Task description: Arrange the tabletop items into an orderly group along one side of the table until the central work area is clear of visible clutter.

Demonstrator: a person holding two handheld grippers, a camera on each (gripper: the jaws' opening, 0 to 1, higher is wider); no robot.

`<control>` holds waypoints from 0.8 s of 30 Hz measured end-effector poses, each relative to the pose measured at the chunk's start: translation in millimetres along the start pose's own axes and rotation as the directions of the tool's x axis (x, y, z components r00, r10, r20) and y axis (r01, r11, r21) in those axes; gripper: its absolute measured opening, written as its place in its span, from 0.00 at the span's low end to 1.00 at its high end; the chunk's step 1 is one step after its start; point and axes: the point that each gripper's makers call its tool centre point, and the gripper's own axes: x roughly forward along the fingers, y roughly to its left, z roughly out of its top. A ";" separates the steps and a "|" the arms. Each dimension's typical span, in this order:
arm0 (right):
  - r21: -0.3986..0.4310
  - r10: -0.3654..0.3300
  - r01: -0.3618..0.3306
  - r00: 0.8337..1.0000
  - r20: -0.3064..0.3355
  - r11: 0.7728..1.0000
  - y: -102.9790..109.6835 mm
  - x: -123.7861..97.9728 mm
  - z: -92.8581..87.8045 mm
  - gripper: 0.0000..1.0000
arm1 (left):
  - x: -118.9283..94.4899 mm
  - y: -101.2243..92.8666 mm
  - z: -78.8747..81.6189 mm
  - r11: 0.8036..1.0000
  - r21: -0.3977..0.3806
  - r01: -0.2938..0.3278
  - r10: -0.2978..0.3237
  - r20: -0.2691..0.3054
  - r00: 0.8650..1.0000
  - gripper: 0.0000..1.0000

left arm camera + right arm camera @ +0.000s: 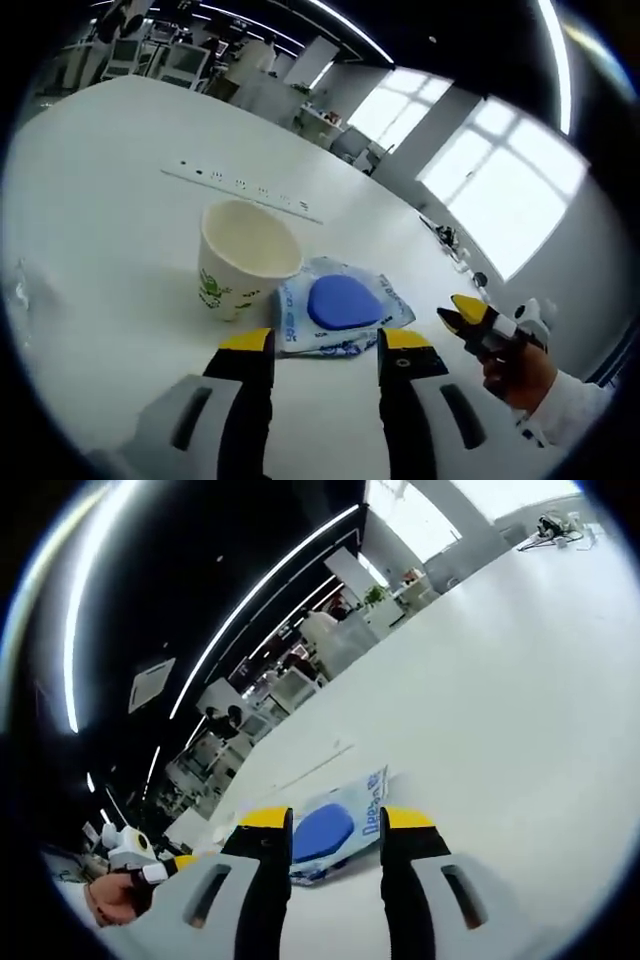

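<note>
The left gripper (pixel 325 345) has its two yellow-tipped jaws wide apart, with nothing between them. The right gripper (pixel 335 820) is parted too and holds nothing. In the left gripper view, a hand (pixel 522 375) in a white sleeve holds the right gripper.

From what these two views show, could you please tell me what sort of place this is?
Probably an open-plan office or lab: a long white table with a built-in socket strip, desks with chairs behind, linear ceiling lights, and big windows.

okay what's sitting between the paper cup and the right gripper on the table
In the left gripper view, the wipes packet with the blue lid lies between the cup and the right gripper. It touches the cup's base; bare table separates it from the gripper.
</note>
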 end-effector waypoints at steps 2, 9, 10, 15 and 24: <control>-0.002 0.011 -0.011 1.000 -0.003 1.000 6.8 -3.3 -1.4 0.33 | -6.4 -0.6 3.5 1.000 0.000 0.007 -0.007 0.008 1.000 0.41; -0.016 0.055 -0.055 0.998 -0.029 0.998 33.1 -13.6 -15.4 0.34 | -36.3 -4.3 14.9 0.999 0.015 0.029 -0.030 0.042 0.999 0.44; -0.015 0.061 -0.061 0.998 -0.032 0.998 36.6 -14.7 -17.4 0.34 | -40.1 -4.1 16.0 0.999 0.018 0.030 -0.031 0.045 0.999 0.45; -0.018 0.097 -0.098 0.994 -0.058 0.995 60.0 -20.5 -31.5 0.34 | -65.7 -1.1 18.9 0.999 0.027 0.034 -0.035 0.060 0.998 0.46; -0.033 0.162 -0.169 0.973 -0.162 0.985 103.4 -25.2 -77.8 0.34 | -120.7 15.7 14.5 0.999 0.041 0.003 -0.006 0.077 0.997 0.46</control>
